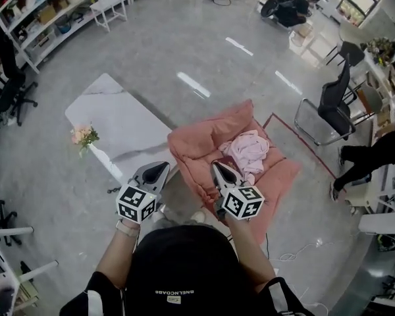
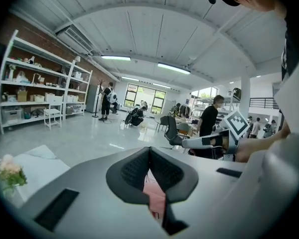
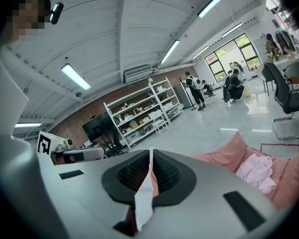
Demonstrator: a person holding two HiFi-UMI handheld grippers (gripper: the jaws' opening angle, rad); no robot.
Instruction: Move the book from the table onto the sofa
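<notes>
My right gripper (image 1: pixel 216 166) (image 3: pixel 150 153) is shut on a thin white edge with a reddish side, which looks like the book (image 3: pixel 143 198). The rest of the book is hidden under the jaws. Beside it, my left gripper (image 1: pixel 163 168) (image 2: pixel 149 149) has its pads pressed together. A pink strip shows in the slit below them, and I cannot tell whether it is held or is the sofa beyond. Both grippers hover side by side at the near edge of the pink sofa (image 1: pixel 204 143) (image 3: pixel 234 153). No book shows on the white marble table (image 1: pixel 118 120) (image 2: pixel 35 166).
A pale pink cloth (image 1: pixel 249 151) (image 3: pixel 256 171) lies on the sofa seat. A small bunch of flowers (image 1: pixel 83 135) (image 2: pixel 9 171) stands at the table's near end. A black office chair (image 1: pixel 332 107) stands right of the sofa, with a person (image 1: pixel 375 157) beyond it. Shelving (image 1: pixel 52 18) lines the far left wall.
</notes>
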